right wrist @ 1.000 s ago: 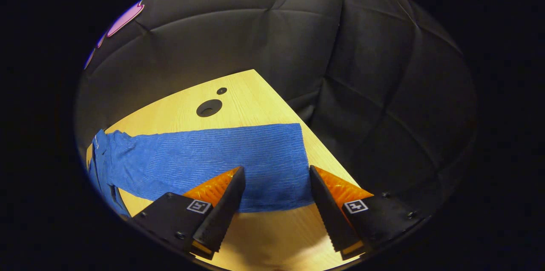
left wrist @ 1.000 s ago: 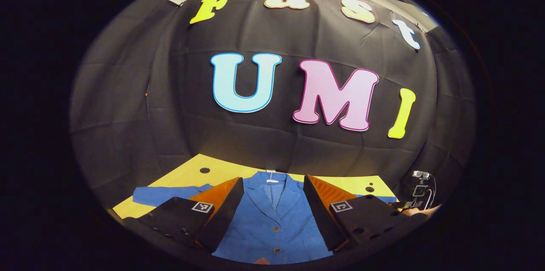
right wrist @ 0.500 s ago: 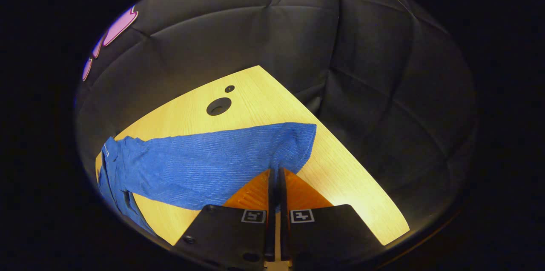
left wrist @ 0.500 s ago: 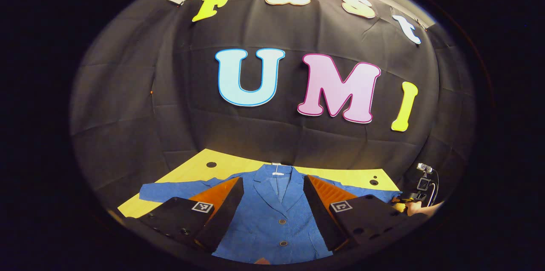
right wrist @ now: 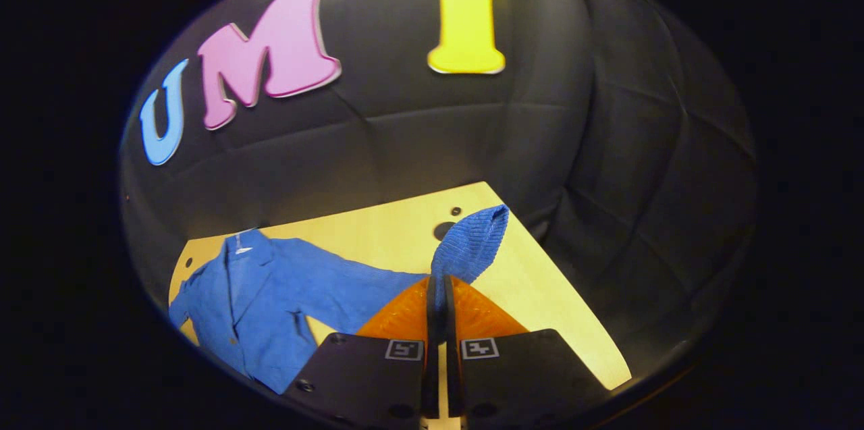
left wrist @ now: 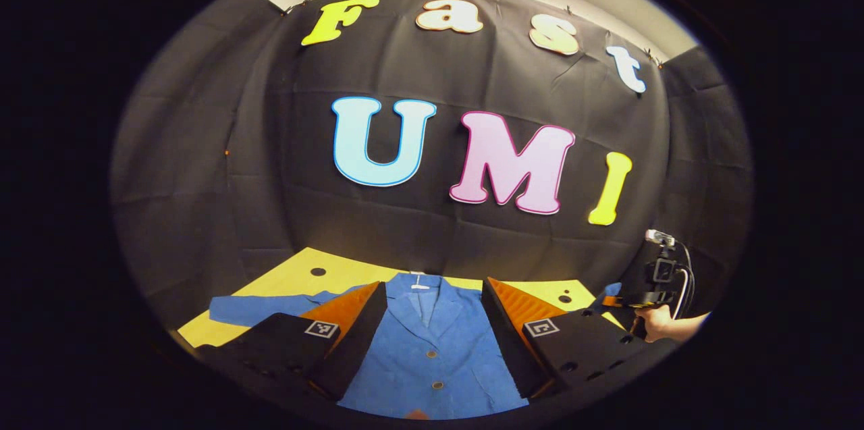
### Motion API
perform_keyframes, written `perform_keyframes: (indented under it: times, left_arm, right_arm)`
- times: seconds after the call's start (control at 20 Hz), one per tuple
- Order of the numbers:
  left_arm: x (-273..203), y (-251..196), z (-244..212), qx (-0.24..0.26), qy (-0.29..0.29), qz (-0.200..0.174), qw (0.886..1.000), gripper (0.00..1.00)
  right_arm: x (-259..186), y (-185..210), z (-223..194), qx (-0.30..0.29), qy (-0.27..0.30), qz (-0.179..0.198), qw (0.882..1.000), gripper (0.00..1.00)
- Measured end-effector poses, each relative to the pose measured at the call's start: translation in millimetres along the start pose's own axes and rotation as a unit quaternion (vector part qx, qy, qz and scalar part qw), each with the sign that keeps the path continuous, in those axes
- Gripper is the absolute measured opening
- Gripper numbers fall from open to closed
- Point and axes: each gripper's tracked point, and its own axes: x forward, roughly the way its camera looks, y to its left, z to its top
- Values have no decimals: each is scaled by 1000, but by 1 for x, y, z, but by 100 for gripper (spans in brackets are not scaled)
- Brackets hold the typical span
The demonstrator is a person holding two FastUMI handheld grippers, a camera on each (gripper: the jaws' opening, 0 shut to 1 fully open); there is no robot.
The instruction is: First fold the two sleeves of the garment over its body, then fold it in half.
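A blue buttoned jacket (left wrist: 432, 349) lies face up on the yellow table (left wrist: 297, 275), collar toward the far wall. My left gripper (left wrist: 432, 308) hovers open above its chest, nothing between the fingers. The jacket's left sleeve (left wrist: 256, 308) lies flat, stretched out sideways. My right gripper (right wrist: 439, 288) is shut on the other sleeve's cuff (right wrist: 472, 244), which stands up off the table, while the jacket body (right wrist: 256, 302) lies to its left. In the left gripper view that right gripper (left wrist: 651, 281) appears at the far right, held by a hand (left wrist: 658, 325), with the raised cuff (left wrist: 611, 289) beside it.
The table top (right wrist: 378, 234) has small round holes near its back corners (right wrist: 443, 229). Black booth cloth closes in behind and beside the table. The table's right edge (right wrist: 574, 308) runs close to the lifted cuff.
My right gripper closed on the right sleeve's cuff and lifted it off the table, turning toward the jacket body. My left gripper stayed open over the chest, shifting only slightly.
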Motion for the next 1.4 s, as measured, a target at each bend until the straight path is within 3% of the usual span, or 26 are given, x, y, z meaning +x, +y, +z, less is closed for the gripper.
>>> perform_keyframes:
  times: [0.15,0.5,0.7,0.85,1.0,1.2,1.4]
  left_arm:
    - [-25,45,2,-10,-3,13,1000,82]
    - [-85,160,-21,-4,13,132,991,82]
    - [-118,198,-22,-10,8,185,983,82]
    - [-139,220,-34,-11,23,221,975,82]
    - [-156,238,-52,-44,42,247,967,82]
    - [-180,258,-59,-51,54,287,955,82]
    - [-197,276,-59,-37,55,313,947,82]
  right_arm:
    - [-8,82,17,-30,-12,40,999,6]
    - [-30,306,27,-82,-25,173,981,6]
    - [-42,410,-7,-102,3,231,968,6]
    - [-37,477,-51,-138,27,255,957,6]
    - [-24,521,-107,-170,69,275,944,6]
    - [1,545,-163,-194,117,272,935,6]
    - [-5,569,-196,-159,177,295,925,7]
